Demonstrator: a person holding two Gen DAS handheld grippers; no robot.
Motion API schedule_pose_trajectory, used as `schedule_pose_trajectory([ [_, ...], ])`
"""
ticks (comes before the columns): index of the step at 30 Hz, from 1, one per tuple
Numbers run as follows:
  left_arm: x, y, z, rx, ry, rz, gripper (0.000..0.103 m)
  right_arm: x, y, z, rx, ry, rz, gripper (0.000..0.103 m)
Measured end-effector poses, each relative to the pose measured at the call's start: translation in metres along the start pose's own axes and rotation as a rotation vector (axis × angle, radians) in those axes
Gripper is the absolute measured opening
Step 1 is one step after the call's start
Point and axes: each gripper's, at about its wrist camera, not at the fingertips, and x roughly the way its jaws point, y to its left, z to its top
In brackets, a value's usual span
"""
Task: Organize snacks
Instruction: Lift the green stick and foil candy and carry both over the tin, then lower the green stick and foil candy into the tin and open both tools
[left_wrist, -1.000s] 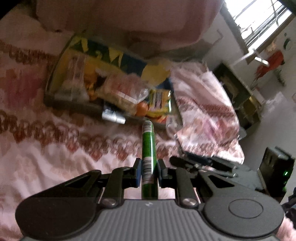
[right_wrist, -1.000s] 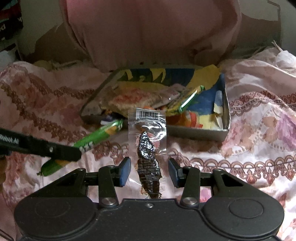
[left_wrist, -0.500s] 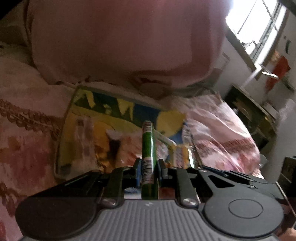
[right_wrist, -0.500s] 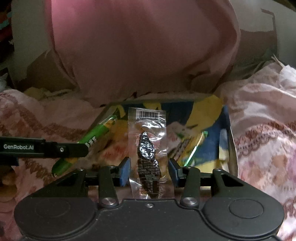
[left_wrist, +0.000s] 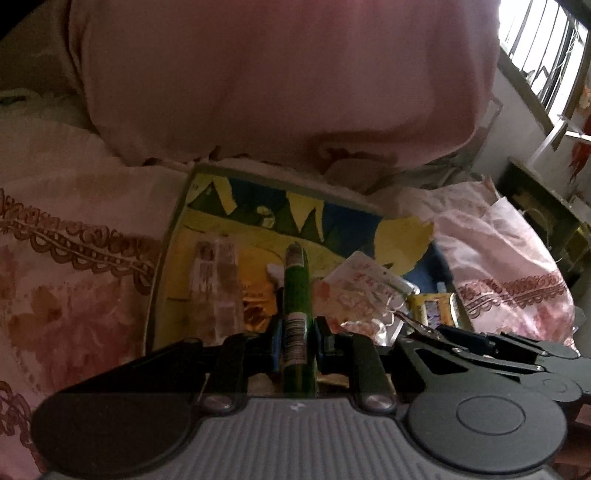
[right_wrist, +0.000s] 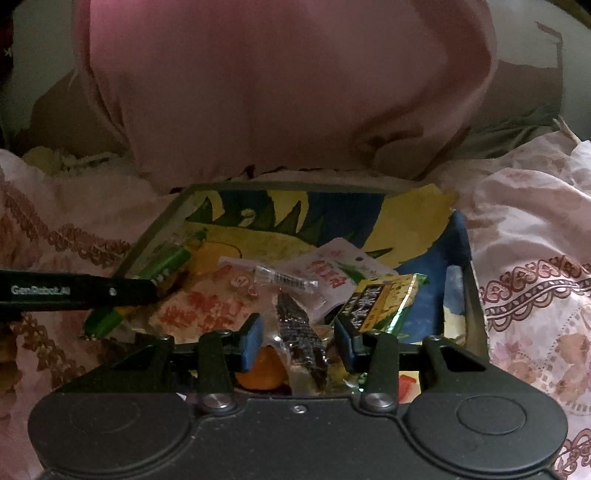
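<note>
Left wrist view: my left claw (left_wrist: 298, 341) is clamped on a green stick pack (left_wrist: 295, 295), held edge-on over the snack tray (left_wrist: 162, 266) that sits on the bed (left_wrist: 74, 288). Barcode end sits between the pads; the far tip points up over the tray's yellow and blue lining.

Right wrist view: my right claw (right_wrist: 297, 341) has its jaws spread, touching nothing I can see. A clear sachet with a dark foil piece inside (right_wrist: 295, 325) lies between them, resting on the pile in the tray, so I judge it released.

Risks as I read them:
- The stick pack is thin and slick. If I let go this high it may bounce off the heap and slide over the low tray wall onto the bedding.
- The two claws are close; the left one's arm crosses in front of the right camera just beside the pile. Pulling either back carelessly could knock them together.
- The heap is loose, and the bed under the tray is soft. A push downward could tip the tray or shove the red-print packet (right_wrist: 332, 273) and the green-gold packet (right_wrist: 384, 302) out of place.
- An orange round thing (right_wrist: 262, 369) sits under the sachet; what it is, I cannot tell
</note>
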Motion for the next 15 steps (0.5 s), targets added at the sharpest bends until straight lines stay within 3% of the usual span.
schedule_pose_trajectory([
  [6, 0.000, -0.003, -0.003, 0.023, -0.009, 0.018, 0.021, 0.001, 0.010, -0.003, -0.056, -0.003, -0.021, 0.047],
  [8, -0.001, -0.002, -0.003, 0.017, -0.019, 0.018, 0.021, 0.000, 0.010, -0.003, -0.058, -0.010, -0.027, 0.053],
  [15, -0.008, -0.001, -0.003, -0.008, -0.043, 0.012, 0.053, -0.011, 0.011, -0.008, -0.064, -0.052, -0.037, 0.069],
])
